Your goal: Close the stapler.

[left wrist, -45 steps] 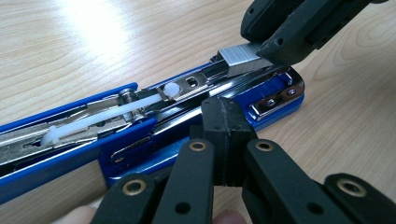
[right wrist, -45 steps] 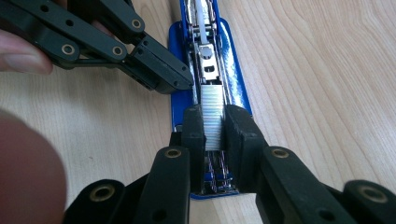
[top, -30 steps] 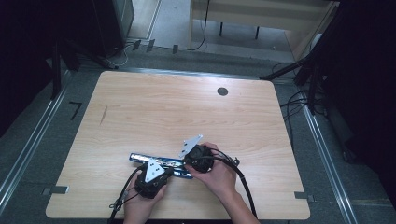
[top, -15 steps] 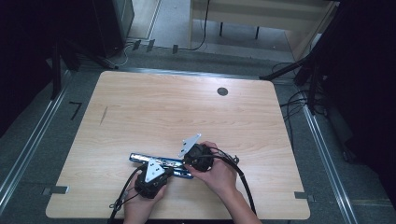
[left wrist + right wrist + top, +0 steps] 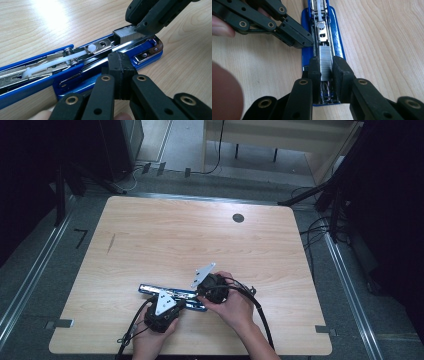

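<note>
Right gripper view: right tool (image 5: 327,68) pinches the staple strip (image 5: 326,65) in the opened blue stapler (image 5: 337,37) on the tabletop (image 5: 382,37); closed left tool (image 5: 308,42) braces its side to steady it.

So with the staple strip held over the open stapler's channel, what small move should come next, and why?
Probably lower the right tool slightly so the staple strip seats in the open stapler's channel, then release. The strip is pinched between its jaws, lined up with the track, while the shut left tool rests against the stapler's side, steadying it.
</note>
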`<state>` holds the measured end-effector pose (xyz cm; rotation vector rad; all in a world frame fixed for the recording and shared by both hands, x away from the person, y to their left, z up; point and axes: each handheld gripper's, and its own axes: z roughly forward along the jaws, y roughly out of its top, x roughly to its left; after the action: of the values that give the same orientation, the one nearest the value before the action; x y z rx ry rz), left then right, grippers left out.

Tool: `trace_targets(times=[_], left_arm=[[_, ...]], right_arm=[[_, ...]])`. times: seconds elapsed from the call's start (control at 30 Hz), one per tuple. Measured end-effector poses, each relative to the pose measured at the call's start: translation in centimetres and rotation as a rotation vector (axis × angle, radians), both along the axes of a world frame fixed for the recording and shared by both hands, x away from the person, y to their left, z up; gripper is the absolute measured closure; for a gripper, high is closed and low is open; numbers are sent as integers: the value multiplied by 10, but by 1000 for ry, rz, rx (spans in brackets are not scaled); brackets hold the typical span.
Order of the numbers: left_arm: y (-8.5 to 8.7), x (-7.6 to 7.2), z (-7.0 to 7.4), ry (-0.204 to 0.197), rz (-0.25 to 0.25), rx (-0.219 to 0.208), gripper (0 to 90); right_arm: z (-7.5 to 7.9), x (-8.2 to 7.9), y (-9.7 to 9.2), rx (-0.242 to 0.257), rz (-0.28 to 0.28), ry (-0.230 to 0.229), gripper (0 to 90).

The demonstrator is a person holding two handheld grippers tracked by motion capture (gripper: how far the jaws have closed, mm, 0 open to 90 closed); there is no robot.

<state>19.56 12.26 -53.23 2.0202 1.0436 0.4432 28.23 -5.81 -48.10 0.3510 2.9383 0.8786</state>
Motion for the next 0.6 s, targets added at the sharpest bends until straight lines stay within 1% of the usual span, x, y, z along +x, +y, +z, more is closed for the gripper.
trace_targets(times=[0.17,0.2,0.23,0.27,0.33,0.4,0.43,0.53,0.6], left_arm=[[0,0,0,-1,0,-1,900],[0,0,0,-1,1,1,900],[0,0,0,-1,0,-1,900],[0,0,0,0,-1,-1,900],[0,0,0,-2,0,-1,900],[0,0,0,-1,-1,-1,900],[0,0,0,-1,-1,-1,900],[0,0,0,-2,-1,0,900],[0,0,0,-3,0,-2,900]], right_arm=[[0,0,0,-1,0,9,794],[0,0,0,-1,1,16,822],[0,0,0,4,2,9,839],[1,0,0,3,0,8,840],[0,0,0,3,3,5,819],[0,-1,0,6,1,-3,743],[-1,-2,0,6,-2,-15,730],[-5,-4,0,-9,8,-28,724],[-7,-7,1,-16,10,-53,720]])
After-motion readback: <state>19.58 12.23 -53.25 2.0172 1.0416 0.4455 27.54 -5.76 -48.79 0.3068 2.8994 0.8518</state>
